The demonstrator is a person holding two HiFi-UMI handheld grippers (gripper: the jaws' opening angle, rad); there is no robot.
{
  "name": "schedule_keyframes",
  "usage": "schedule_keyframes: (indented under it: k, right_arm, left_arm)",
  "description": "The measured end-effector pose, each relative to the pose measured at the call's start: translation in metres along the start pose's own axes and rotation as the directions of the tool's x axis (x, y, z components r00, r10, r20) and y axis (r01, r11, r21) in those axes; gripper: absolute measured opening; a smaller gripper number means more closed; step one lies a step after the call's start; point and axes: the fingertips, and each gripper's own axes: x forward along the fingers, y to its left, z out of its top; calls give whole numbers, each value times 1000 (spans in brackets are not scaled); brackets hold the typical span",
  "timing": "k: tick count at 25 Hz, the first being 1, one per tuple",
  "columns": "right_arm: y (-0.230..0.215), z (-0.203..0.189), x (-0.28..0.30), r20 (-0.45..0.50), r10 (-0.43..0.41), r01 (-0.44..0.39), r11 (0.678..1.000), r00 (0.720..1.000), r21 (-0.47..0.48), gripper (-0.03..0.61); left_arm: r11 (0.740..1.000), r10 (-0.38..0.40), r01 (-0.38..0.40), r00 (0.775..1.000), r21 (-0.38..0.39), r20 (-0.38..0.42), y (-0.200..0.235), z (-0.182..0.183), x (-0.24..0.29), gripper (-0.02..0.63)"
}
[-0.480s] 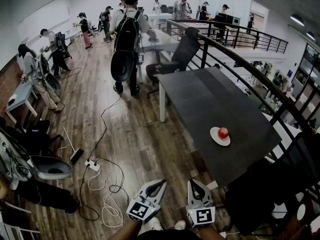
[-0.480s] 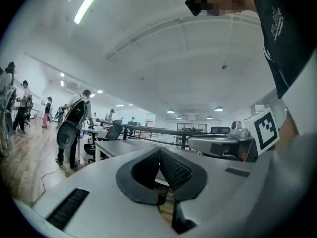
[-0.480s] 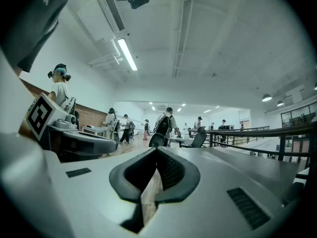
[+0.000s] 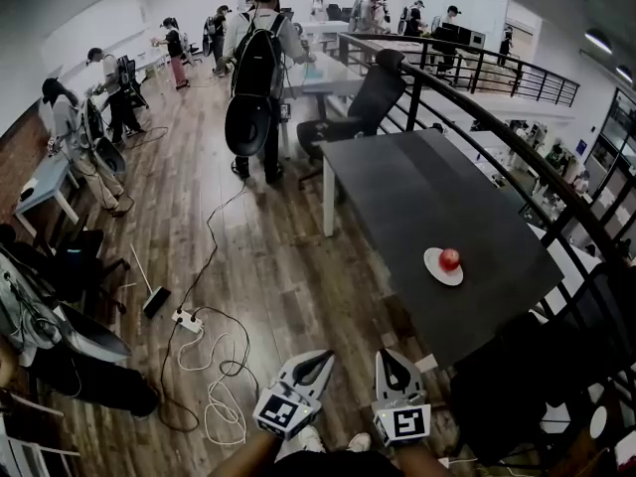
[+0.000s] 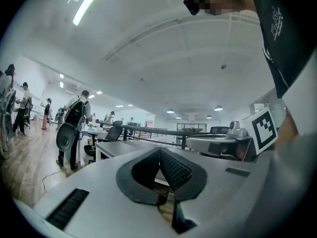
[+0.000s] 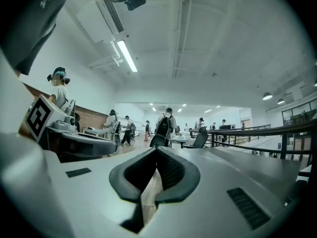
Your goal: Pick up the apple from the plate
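Note:
A red apple point(image 4: 450, 258) sits on a small white plate point(image 4: 438, 270) near the right edge of a dark table point(image 4: 417, 197), seen only in the head view. Both grippers are held low over the wooden floor, well short of the table and far from the apple. My left gripper point(image 4: 320, 362) point(image 5: 159, 150) has its tips together with nothing between them. My right gripper point(image 4: 391, 360) point(image 6: 156, 150) is shut and empty too. Both point level toward the room; the right gripper point(image 5: 233, 142) shows at the side of the left gripper view.
A black railing point(image 4: 517, 157) runs along the table's far and right sides. A black office chair point(image 4: 368, 102) and a person with a backpack point(image 4: 260, 68) stand beyond the table. Cables and a power strip point(image 4: 187, 320) lie on the floor at the left.
The head view has shifted a little, so the table and the apple sit slightly higher and to the right. Both grippers stay low and shut.

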Motion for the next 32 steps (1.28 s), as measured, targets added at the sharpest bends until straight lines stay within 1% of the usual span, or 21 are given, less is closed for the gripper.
schedule_keyframes:
  k: [4, 6, 11, 14, 16, 19, 21, 23, 27, 30, 32]
  right_arm:
    - [1, -1, 1, 15, -2, 2, 1000, 1000, 10, 25]
    - [0, -4, -1, 18, -14, 13, 1000, 1000, 21, 25]
    - [-4, -6, -3, 18, -52, 52, 999, 998, 10, 25]
    - [-14, -14, -5, -1, -78, 78, 996, 997, 40, 25]
    - [-24, -16, -1, 3, -83, 83, 995, 997, 61, 25]
    - [-41, -18, 12, 9, -79, 79, 995, 997, 62, 25]
    - [-53, -21, 22, 3, -71, 70, 996, 998, 56, 25]
    - [-67, -23, 30, 2, -64, 64, 996, 998, 56, 25]
    - [-100, -23, 49, 2, -41, 41, 998, 999, 53, 25]
    - [-123, -28, 64, -4, 0, 0, 996, 1000, 90, 25]
    - [-138, -31, 72, -6, 10, -10, 995, 1000, 97, 25]
  left_arm:
    - [1000, -16, 16, 1000, -11, -9, 0, -7, -2, 23]
    - [1000, -21, 21, 1000, -12, 2, 0, -8, -3, 23]
    - [999, -49, 49, 999, -5, 8, 5, -11, -2, 23]
    - [999, -48, 48, 999, -13, -8, 6, -17, 6, 23]
    - [999, -42, 42, 999, -16, -19, 10, -23, 14, 23]
    - [999, -27, 26, 999, -45, -35, 17, -25, 32, 23]
    - [997, -35, 33, 998, -66, -42, 18, -26, 47, 23]
    - [996, -50, 47, 998, -70, -46, 18, -25, 65, 23]
    - [997, -67, 66, 997, -37, -30, 16, -13, 110, 23]
    - [998, -69, 68, 998, -6, -17, 17, -2, 141, 23]
    - [998, -64, 64, 998, 3, -17, 20, 2, 156, 23]
